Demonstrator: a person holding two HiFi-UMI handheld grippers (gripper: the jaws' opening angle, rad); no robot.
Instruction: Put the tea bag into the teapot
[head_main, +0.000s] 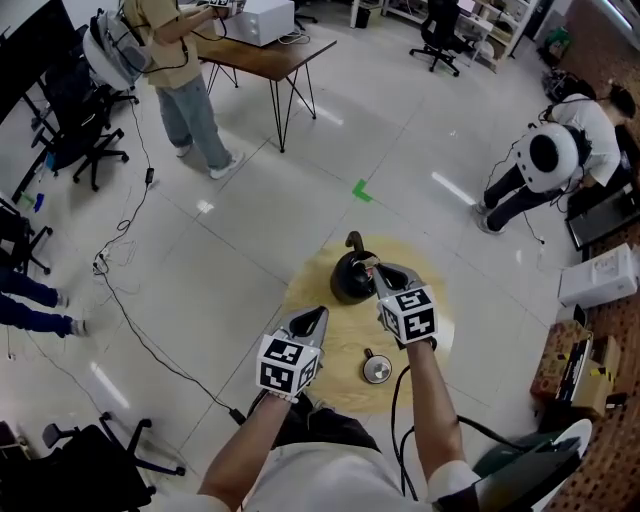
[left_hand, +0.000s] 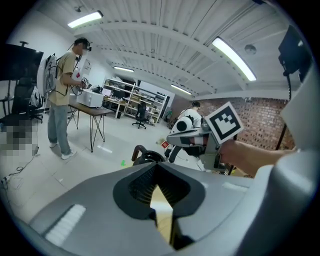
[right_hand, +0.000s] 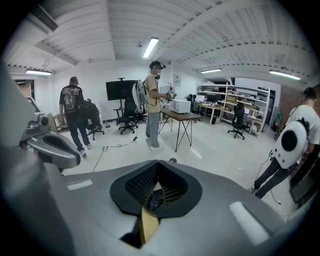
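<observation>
A black teapot (head_main: 345, 281) with an arched handle stands open on a round wooden table (head_main: 312, 292); its lid (head_main: 377, 369) lies nearer me on the table. My right gripper (head_main: 372, 268) hovers just over the teapot's mouth, shut on a small red-and-white tea bag tag (head_main: 367, 262). The left gripper view shows that tag (left_hand: 164, 144) at the right gripper's tips (left_hand: 171, 140), above the teapot (left_hand: 145, 156). The bag itself is hidden. My left gripper (head_main: 318, 316) is shut and empty, held low to the left of the teapot. Its own view shows the jaws (left_hand: 156, 166) closed.
A hairpin-leg table (head_main: 268, 52) with a white box stands far behind, with a person (head_main: 180, 70) beside it. Another person (head_main: 560, 150) crouches at the right. Office chairs (head_main: 75, 130) and floor cables (head_main: 130, 310) lie left; cardboard boxes (head_main: 570, 360) stand right.
</observation>
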